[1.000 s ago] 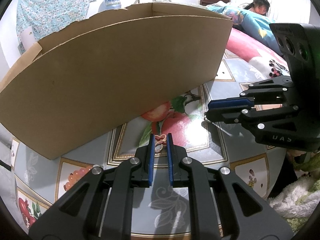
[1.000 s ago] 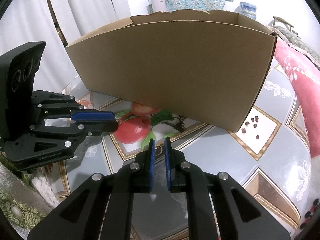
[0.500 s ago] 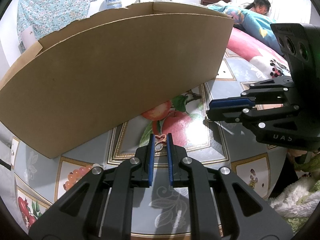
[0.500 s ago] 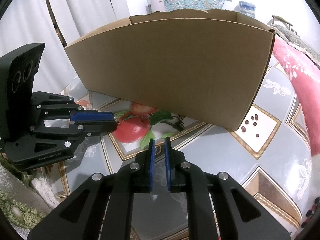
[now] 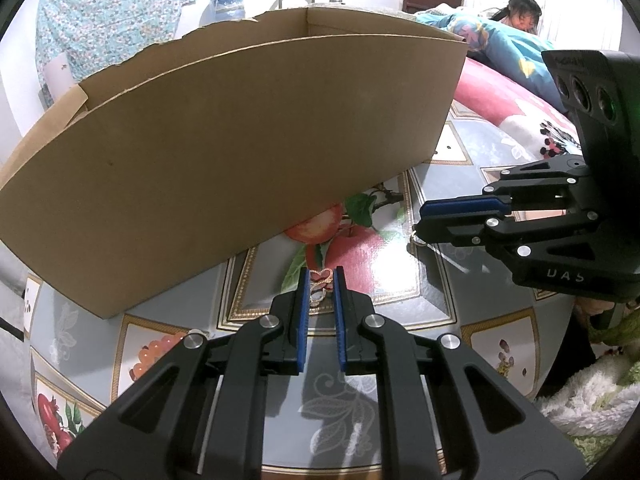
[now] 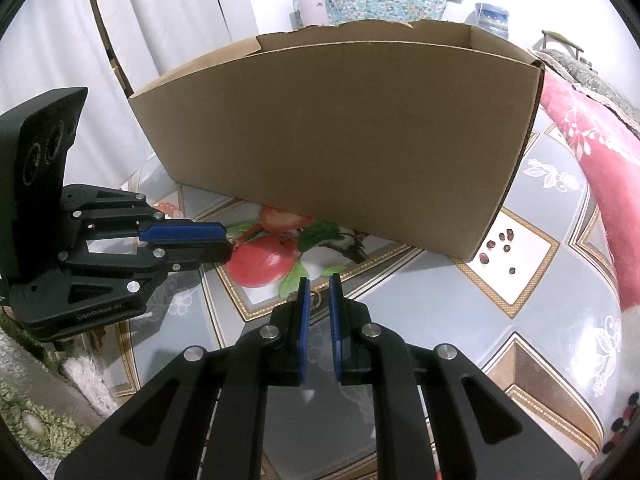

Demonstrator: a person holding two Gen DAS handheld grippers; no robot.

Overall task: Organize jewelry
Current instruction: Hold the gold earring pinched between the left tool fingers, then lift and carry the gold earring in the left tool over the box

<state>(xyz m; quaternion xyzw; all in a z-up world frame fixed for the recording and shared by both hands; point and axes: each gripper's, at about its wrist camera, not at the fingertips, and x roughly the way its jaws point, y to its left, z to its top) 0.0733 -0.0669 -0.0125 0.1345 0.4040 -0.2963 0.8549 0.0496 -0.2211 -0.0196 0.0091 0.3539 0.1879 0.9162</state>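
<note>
Jewelry piece (image 5: 320, 286), a small gilt openwork heart, sits clenched between my left jaws above the counter (image 5: 400, 360). My right jaws pinch a thin ring (image 5: 419, 239). Both look light, stiff, slippery and easily bent, so I grip rims. Cardboard box (image 5: 240, 152) stands just beyond.

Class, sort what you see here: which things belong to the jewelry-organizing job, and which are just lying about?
Part of the job:
- left gripper, shut on a gold heart-shaped jewelry piece
- right gripper, shut on a small gold ring
- cardboard box

Just lying about:
- fruit-print tablecloth
- floral garment on the wall
- water jug
- pink blanket
</note>
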